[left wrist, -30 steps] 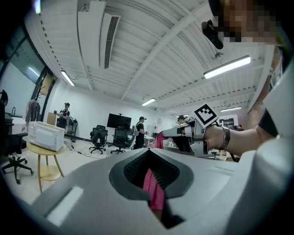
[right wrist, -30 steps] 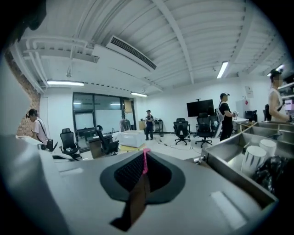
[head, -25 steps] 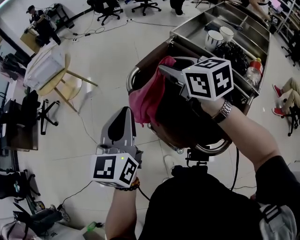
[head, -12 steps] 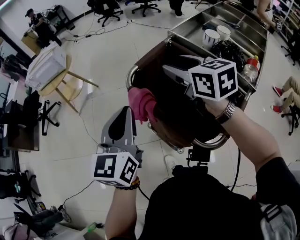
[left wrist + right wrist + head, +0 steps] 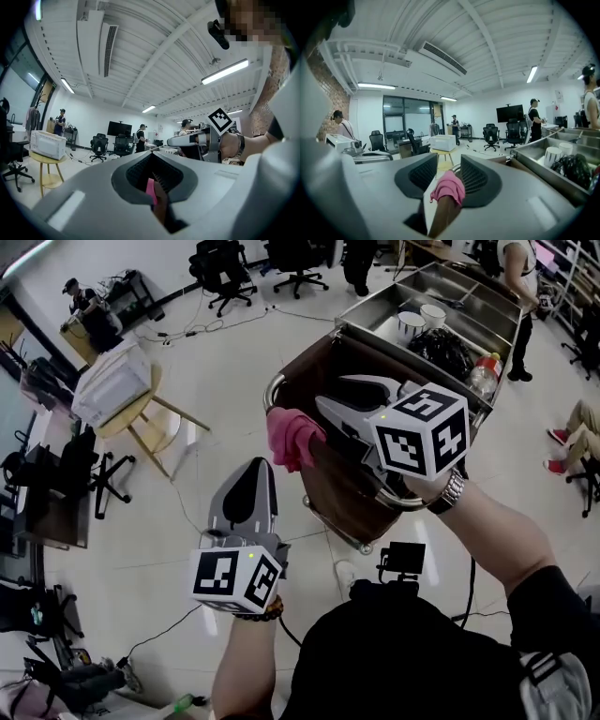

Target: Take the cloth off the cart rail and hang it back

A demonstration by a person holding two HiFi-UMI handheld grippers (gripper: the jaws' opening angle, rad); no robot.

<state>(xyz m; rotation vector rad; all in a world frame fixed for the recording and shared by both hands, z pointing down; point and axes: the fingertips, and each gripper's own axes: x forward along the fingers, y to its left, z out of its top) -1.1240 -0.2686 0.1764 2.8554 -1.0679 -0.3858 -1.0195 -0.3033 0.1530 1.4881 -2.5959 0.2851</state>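
The pink cloth (image 5: pixel 291 435) hangs bunched over the chrome rail (image 5: pixel 272 388) at the near-left corner of the brown cart (image 5: pixel 349 486). My right gripper (image 5: pixel 328 395) hovers over the cart and points left at the cloth, its tips just short of it. Its jaws are closing with nothing pinched; in the right gripper view the cloth (image 5: pixel 450 186) shows through the gap ahead of the gripper (image 5: pixel 449 161). My left gripper (image 5: pixel 256 465) stays below the rail, shut and empty. Only a sliver of the cloth (image 5: pixel 150 190) shows past the left gripper (image 5: pixel 151 155) in its own view.
The cart's steel top tray (image 5: pixel 487 310) holds two cups (image 5: pixel 412 322), a black bag (image 5: pixel 441 351) and a bottle (image 5: pixel 483 379). A wooden stool with a white box (image 5: pixel 112 385) stands on the floor to the left. Office chairs, cables and several people stand farther off.
A second ago my right gripper held the cloth spread over the rail. It let go, the cloth dropped into a bunch on the rail, and the gripper drew back. The left gripper stayed put.
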